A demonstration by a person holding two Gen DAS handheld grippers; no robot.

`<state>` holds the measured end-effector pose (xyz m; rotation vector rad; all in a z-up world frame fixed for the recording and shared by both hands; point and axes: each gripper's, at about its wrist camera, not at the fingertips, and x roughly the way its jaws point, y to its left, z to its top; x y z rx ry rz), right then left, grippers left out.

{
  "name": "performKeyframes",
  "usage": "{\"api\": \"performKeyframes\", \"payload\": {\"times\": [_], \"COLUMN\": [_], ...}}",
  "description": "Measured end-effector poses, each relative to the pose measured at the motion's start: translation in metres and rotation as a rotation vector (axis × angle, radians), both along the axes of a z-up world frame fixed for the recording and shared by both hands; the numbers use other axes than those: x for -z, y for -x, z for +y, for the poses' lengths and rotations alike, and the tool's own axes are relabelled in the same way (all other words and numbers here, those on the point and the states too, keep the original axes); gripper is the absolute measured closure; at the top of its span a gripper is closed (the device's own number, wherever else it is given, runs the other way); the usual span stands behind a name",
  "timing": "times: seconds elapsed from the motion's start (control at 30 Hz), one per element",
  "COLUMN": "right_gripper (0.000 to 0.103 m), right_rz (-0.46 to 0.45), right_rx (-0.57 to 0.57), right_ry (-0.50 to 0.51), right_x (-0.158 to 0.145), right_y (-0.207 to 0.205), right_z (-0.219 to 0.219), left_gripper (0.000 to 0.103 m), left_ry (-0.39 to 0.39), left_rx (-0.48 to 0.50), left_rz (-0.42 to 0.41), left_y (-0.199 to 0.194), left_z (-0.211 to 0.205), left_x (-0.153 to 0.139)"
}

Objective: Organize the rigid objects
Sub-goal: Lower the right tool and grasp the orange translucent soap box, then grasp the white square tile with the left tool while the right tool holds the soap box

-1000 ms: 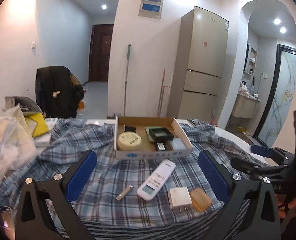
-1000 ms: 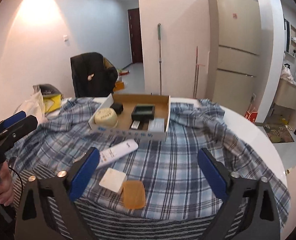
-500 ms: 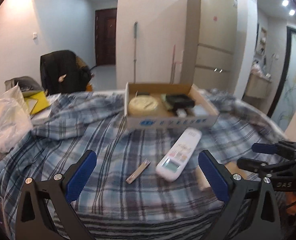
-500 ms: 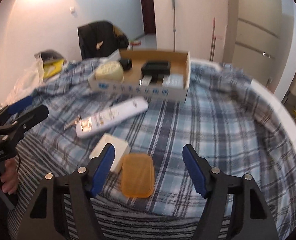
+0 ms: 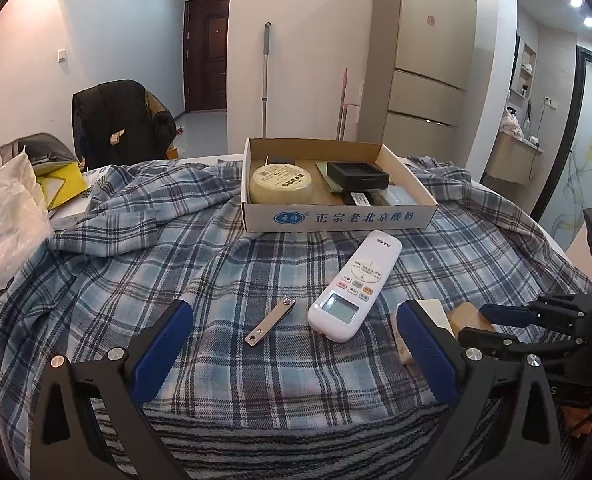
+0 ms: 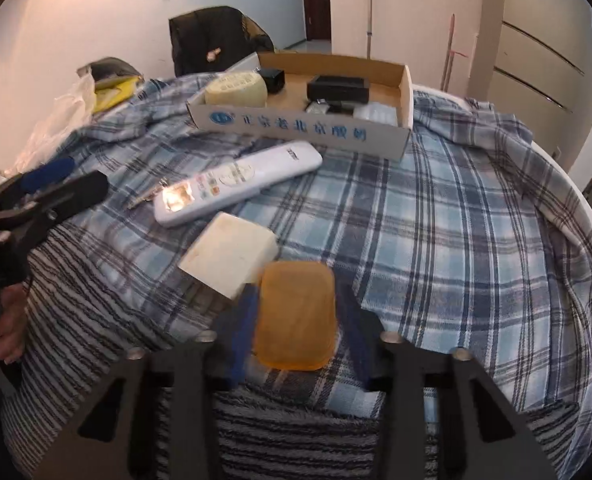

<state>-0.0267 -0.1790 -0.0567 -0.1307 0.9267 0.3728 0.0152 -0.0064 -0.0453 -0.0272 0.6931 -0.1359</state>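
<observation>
The right gripper (image 6: pixel 296 312) has just been closing and now clenches the orange soap-like block (image 6: pixel 296 316) between its blue pads, though motion blur softens the contact. The block lies on the plaid cloth (image 6: pixel 435 216) over the counter, touching a white box (image 6: pixel 228 254). The left gripper (image 5: pixel 292 344) hangs released, wide apart, over a metal nail clipper (image 5: pixel 270 321) beside the white remote (image 5: pixel 355 286). Behind stands the cardboard tray (image 5: pixel 335 218).

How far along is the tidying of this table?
Partly done: the cardboard box already holds a round tin and a black case. In hand: the right gripper has just closed its jaws on the orange soap-like block. Left on the cloth: the white remote, white block and nail clipper.
</observation>
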Motion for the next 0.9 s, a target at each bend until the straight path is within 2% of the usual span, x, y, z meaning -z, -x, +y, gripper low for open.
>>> {"api": "performKeyframes", "payload": {"times": [0.23, 0.43, 0.67, 0.77, 0.83, 0.9], "right_gripper": [0.064, 0.065, 0.065, 0.065, 0.065, 0.065], "right_rz": [0.008, 0.002, -0.101, -0.129, -0.149, -0.171], "right_rx": [-0.006, 0.001, 0.122, 0.191, 0.203, 0.199], "right_ry": [0.027, 0.007, -0.046, -0.045, -0.048, -0.024], "right_x": [0.004, 0.003, -0.019, -0.030, -0.039, -0.043], "right_y": [-0.001, -0.001, 0.000, -0.003, 0.000, 0.005], "right_z": [0.004, 0.000, -0.022, -0.038, -0.049, -0.057], "left_gripper": [0.000, 0.000, 0.000, 0.000, 0.000, 0.000], "left_ry": [-0.010, -0.022, -0.061, -0.035, 0.001, 0.003], "left_rx": [0.006, 0.014, -0.025, -0.005, 0.045, 0.065], "left_rz": [0.003, 0.002, -0.054, -0.019, 0.035, 0.066], "left_y": [0.000, 0.001, 0.008, 0.008, 0.007, 0.007], "left_z": [-0.003, -0.004, -0.007, -0.012, -0.018, -0.028], "left_x": [0.001, 0.001, -0.010, -0.018, -0.025, -0.028]}}
